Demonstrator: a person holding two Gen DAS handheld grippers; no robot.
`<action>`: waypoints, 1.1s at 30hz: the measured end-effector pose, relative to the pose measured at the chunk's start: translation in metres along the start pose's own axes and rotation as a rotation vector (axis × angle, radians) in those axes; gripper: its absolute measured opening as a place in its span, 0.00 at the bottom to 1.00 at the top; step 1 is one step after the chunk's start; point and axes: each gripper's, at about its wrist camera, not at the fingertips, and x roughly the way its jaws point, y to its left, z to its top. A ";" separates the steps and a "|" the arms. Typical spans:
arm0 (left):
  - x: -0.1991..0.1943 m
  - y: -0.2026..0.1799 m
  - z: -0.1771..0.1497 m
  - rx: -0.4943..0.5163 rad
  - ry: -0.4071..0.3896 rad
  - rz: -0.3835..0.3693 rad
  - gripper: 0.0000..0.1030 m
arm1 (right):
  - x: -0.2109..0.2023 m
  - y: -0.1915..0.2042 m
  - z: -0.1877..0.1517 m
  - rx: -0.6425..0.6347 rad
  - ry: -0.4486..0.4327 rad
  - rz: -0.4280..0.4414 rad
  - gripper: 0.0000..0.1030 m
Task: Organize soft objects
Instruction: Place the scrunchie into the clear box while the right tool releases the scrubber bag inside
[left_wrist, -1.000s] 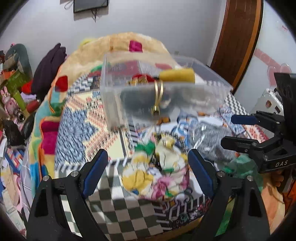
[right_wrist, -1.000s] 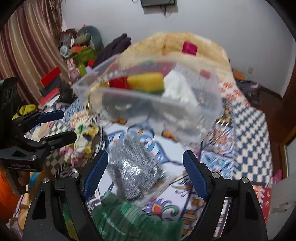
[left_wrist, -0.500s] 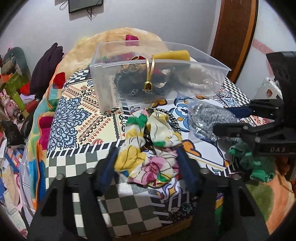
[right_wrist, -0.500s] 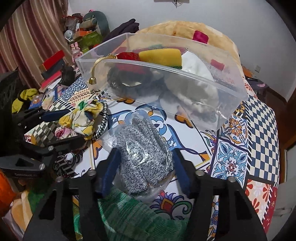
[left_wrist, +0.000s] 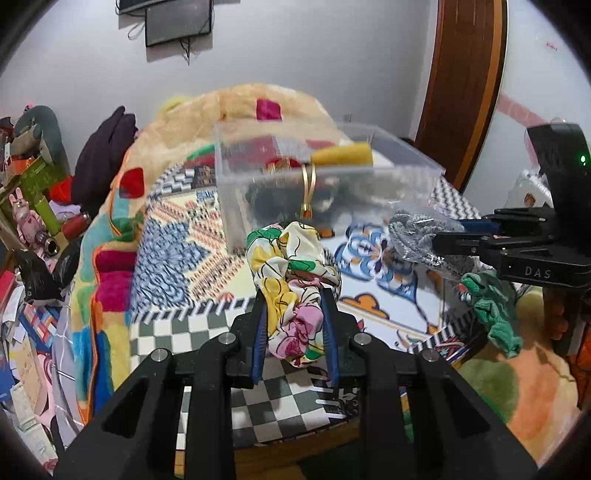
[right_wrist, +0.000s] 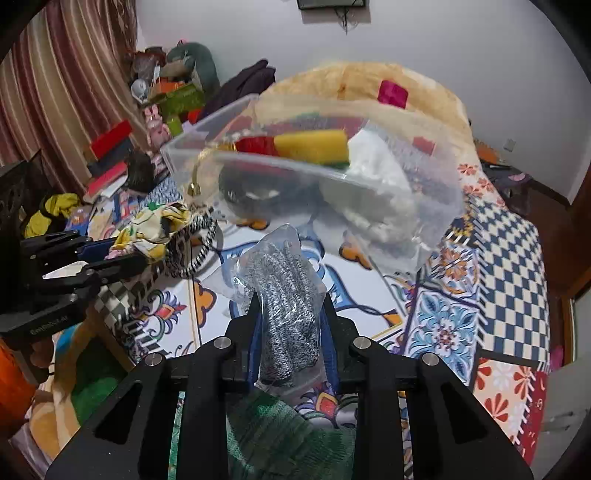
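While a clear plastic bin (left_wrist: 325, 184) stands on a patterned bedspread (left_wrist: 177, 236) just beyond both tools, two soft items are held at once. The left gripper (left_wrist: 293, 314) is clamped on a floral fabric scrunchie (left_wrist: 291, 280), yellow, pink, green and white, which bulges up between the blue finger pads (left_wrist: 258, 332). The right gripper (right_wrist: 290, 328) is closed around a bag of grey knitted gloves (right_wrist: 284, 291), sealed in crinkled clear plastic. In the right wrist view both items appear raised off the bedspread, though how far cannot be told. A black-and-white cord loop (right_wrist: 201, 243) hangs with the scrunchie. A green knitted piece (left_wrist: 495, 314) lies at the near edge of the bed, beside the right tool and untouched.

The bin already holds a yellow sponge (right_wrist: 310, 147), something red, a white soft mass and a dark item; a gold band (left_wrist: 308, 184) is draped over its near wall. The step in hand is judged to be the carry from pick-up to bin. Next, each item would need to be lifted above the near wall, brought over open space inside, and released one after the other. Care is called for so that the gold band is not knocked and the trailing cord does not catch on the rim.
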 end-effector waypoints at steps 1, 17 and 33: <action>-0.004 0.001 0.002 -0.001 -0.012 0.000 0.25 | -0.005 -0.001 0.001 0.002 -0.013 -0.002 0.24; -0.024 0.015 0.076 -0.034 -0.195 0.009 0.26 | -0.061 -0.012 0.042 0.038 -0.253 -0.080 0.24; 0.043 0.011 0.127 -0.017 -0.132 -0.007 0.26 | -0.025 -0.027 0.081 0.067 -0.262 -0.136 0.24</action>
